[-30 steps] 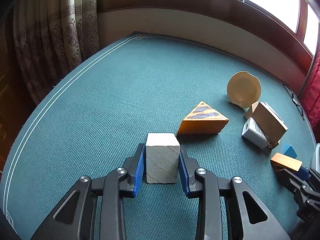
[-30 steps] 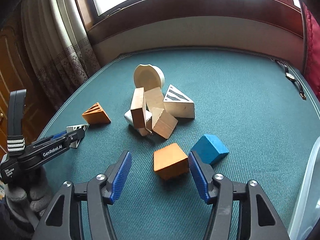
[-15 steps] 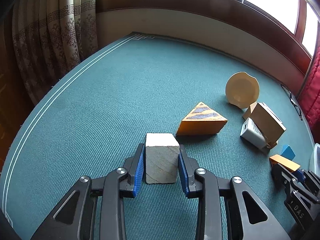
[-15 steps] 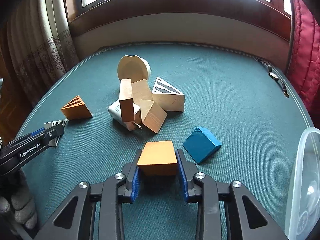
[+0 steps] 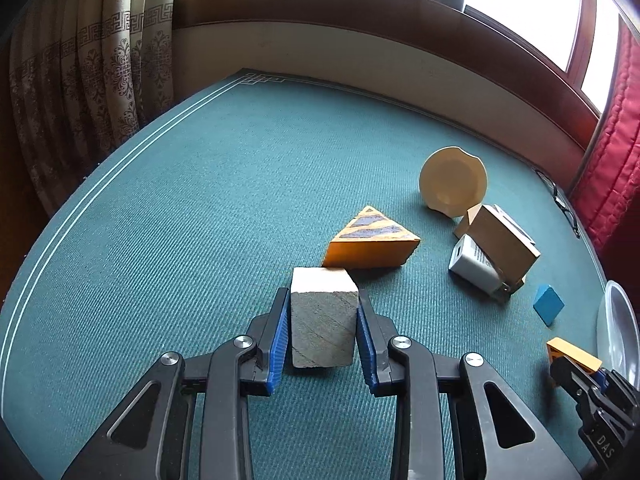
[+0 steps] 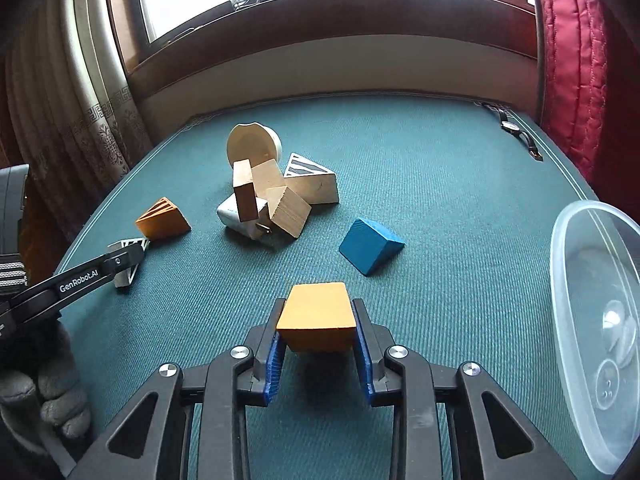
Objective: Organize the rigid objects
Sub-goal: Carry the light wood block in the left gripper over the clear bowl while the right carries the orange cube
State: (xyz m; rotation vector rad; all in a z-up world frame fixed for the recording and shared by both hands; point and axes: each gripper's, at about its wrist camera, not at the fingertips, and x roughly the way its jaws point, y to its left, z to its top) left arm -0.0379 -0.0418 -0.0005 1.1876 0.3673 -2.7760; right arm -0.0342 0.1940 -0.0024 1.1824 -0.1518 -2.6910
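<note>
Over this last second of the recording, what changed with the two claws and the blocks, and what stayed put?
The right claw, open around the orange block a second ago, closed on it and has lifted it off the green mat; a shadow shows beneath. The left claw kept its grip on the pale wooden block throughout. The pile of wooden pieces, blue block and clear container did not move.

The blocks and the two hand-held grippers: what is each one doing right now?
Left hand-held gripper: shut on the white block.
White block: gripped.
Right hand-held gripper: shut on the orange block.
Orange block: gripped, lifted off the cloth.
Blue block: lying loose, alone.
Orange striped wedge: lying loose.
Wooden pile: blocks leaning on each other.
Clear plastic tub: open, tipped on its side.
</note>
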